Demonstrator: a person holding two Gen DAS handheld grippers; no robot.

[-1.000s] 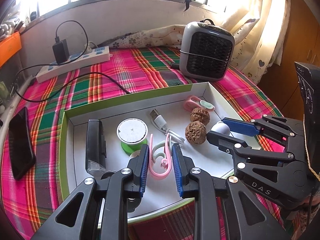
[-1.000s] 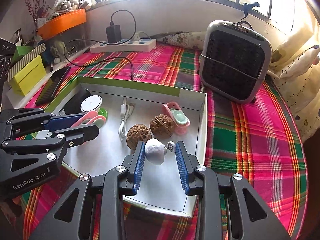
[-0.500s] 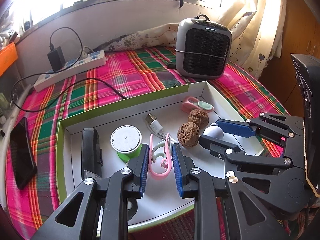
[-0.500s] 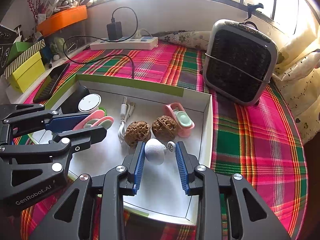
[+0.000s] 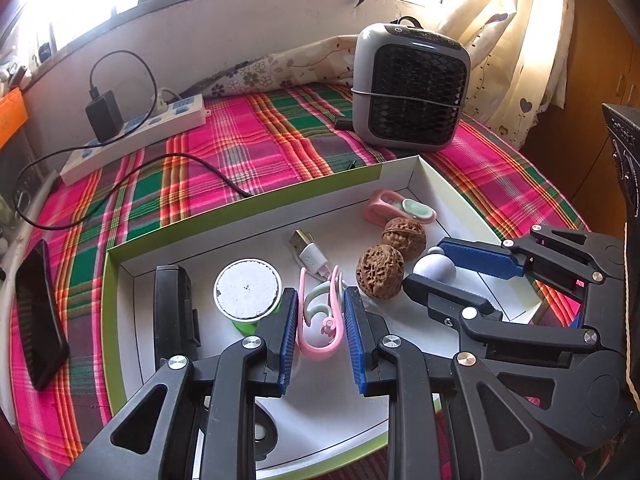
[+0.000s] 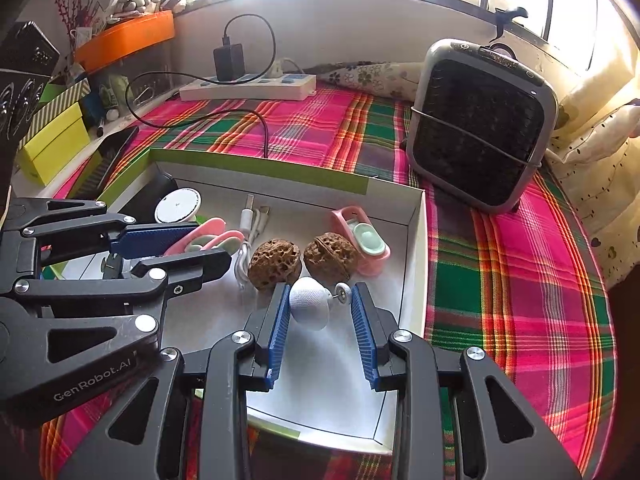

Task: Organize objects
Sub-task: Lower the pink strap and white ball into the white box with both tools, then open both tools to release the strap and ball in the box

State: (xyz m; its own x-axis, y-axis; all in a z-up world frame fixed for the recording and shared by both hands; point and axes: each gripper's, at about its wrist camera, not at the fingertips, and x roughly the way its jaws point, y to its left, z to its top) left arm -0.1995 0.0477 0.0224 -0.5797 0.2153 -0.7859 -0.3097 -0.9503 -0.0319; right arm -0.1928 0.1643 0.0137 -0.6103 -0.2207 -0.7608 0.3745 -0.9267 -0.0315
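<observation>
Two walnuts (image 6: pixel 274 264) (image 6: pixel 330 255), two pink clips (image 5: pixel 320 320) (image 6: pixel 362 240), one white cable (image 6: pixel 250 236), one heater (image 6: pixel 480 128) at two o'clock.

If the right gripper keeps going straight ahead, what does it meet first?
The right gripper already has the white ball-shaped object between its fingers. Straight beyond, probably the right-hand walnut, though depth is unclear.

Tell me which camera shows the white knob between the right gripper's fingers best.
The right wrist view: the white knob sits centred and unobstructed between the right gripper fingers. In the left wrist view only its top shows, behind the lower finger.
</observation>
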